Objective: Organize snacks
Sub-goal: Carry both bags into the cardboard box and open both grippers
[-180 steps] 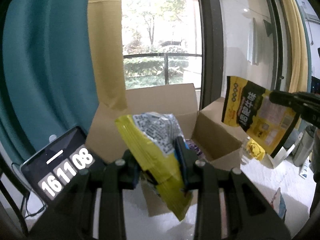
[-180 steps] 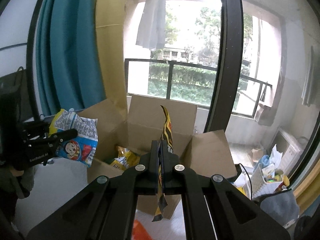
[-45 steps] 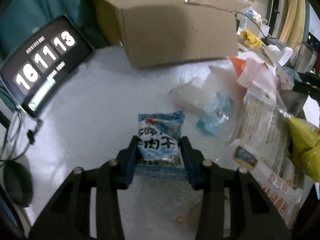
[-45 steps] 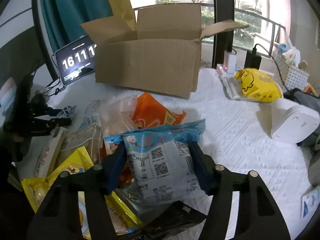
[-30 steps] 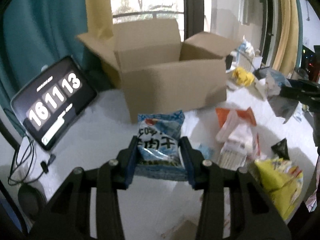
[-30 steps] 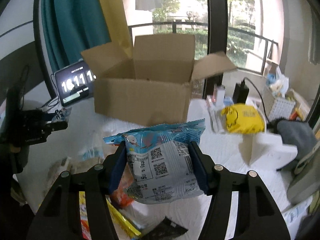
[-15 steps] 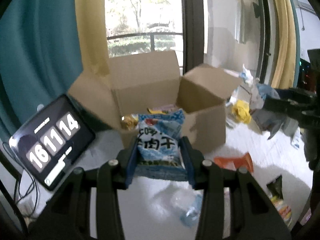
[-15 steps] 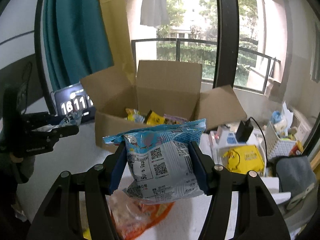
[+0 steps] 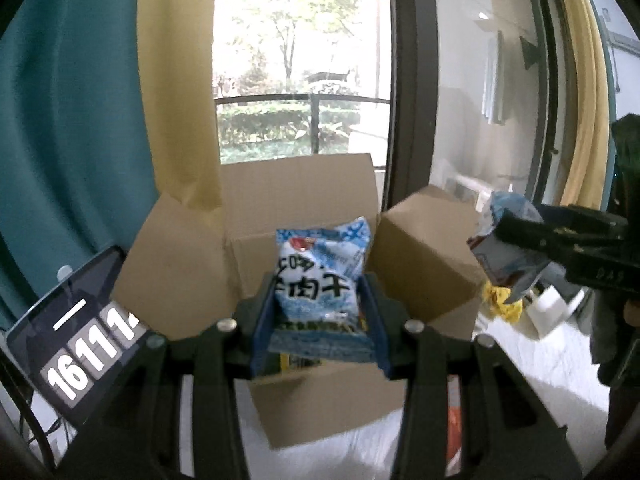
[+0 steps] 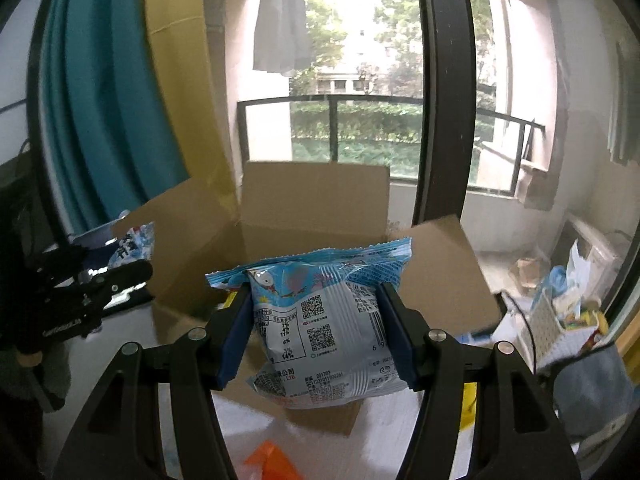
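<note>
Both tools loaded up and hanging over the box, ready to drop

Left tool (image 9: 320, 316) is pinching a small blue jerky packet (image 9: 320, 276), right tool (image 10: 316, 332) is clamped on a bigger blue snack bag (image 10: 324, 320), both held by their sides and hanging in front of the open cardboard box (image 10: 316, 200) at the desk's far edge so they'd fall straight in

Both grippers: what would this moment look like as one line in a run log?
left gripper: shut on small blue packet | right gripper: shut on large blue bag | cardboard box: open, ahead | stage: packets not yet dropped in
</note>
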